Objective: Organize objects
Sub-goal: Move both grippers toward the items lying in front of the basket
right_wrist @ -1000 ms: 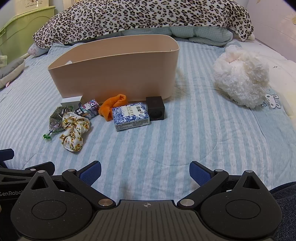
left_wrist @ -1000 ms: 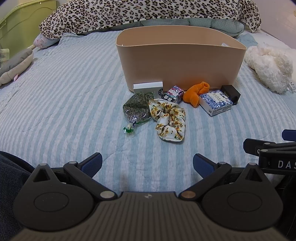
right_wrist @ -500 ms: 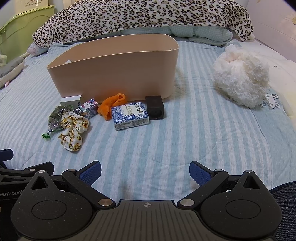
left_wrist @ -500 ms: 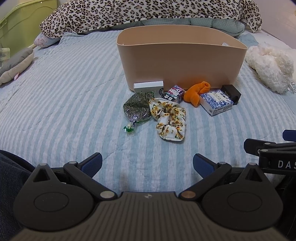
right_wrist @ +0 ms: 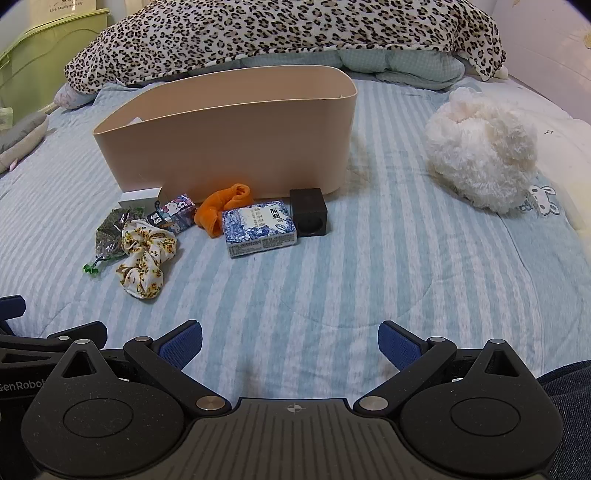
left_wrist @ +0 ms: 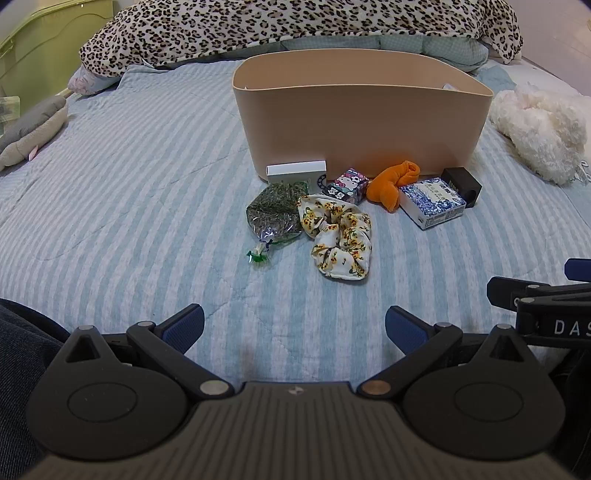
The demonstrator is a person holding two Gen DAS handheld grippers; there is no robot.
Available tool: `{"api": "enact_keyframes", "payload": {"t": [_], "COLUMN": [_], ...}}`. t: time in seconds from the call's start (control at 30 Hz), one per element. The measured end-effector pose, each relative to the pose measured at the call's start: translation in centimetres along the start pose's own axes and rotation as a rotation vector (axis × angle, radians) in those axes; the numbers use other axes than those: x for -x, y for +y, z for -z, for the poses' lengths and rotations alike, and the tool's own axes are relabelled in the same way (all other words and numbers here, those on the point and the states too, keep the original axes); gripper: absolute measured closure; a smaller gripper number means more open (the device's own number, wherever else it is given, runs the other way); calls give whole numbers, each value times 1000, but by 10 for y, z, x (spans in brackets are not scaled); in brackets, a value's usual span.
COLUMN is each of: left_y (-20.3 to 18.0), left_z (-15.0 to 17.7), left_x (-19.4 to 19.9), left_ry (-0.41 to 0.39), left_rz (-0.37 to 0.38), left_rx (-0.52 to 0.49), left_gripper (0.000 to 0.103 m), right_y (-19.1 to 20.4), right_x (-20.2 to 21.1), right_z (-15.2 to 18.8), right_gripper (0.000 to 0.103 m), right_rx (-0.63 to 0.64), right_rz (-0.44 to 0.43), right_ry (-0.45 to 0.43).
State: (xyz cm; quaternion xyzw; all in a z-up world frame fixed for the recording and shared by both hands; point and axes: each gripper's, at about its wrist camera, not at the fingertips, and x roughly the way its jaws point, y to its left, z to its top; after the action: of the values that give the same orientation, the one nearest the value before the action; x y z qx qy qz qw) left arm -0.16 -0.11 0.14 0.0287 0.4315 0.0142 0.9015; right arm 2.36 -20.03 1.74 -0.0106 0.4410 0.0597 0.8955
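On the far left we note a grey plush toy [left_wrist: 31,129] at the edge of the striped bedspread [left_wrist: 122,192]. Low in the frame our left gripper [left_wrist: 294,326] hovers over bare quilt, jaws spread wide, nothing between them.

Ahead, a row of small things lies along the near wall of the beige bin [left_wrist: 362,129]. From the left: a white box [left_wrist: 296,172] touching the bin, a clear bag of dried herbs [left_wrist: 275,214] just in front of it, and a sunflower scrunchie [left_wrist: 338,236] overlapping the bag's right edge. Behind the scrunchie sits a cartoon-print box [left_wrist: 345,185]. Next comes an orange cloth [left_wrist: 393,182], bunched against the bin, then a blue-and-white carton [right_wrist: 258,227] lying flat, and a black cube [right_wrist: 308,211] touching the carton's right end.

Our right gripper [right_wrist: 290,345] also hangs wide open and empty, well short of the row. Farther right, a fluffy white plush [right_wrist: 480,151] rests apart from the bin. A leopard-print blanket [right_wrist: 280,33] lies across the back.
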Motion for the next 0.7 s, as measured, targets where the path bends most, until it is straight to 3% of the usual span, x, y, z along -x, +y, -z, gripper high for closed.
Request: {"api": "enact_keyframes", "payload": {"t": [0.7], "left_y": [2], "left_z": [0], "left_x": [-1], "left_ry": [3], "left_rz": [1], "left_rx": [8], "left_gripper": [0], "right_y": [0], "right_x": [-2], "right_z": [0], "right_gripper": [0], "right_rx": [3], "right_rz": [10], "right_ry": [10]}}
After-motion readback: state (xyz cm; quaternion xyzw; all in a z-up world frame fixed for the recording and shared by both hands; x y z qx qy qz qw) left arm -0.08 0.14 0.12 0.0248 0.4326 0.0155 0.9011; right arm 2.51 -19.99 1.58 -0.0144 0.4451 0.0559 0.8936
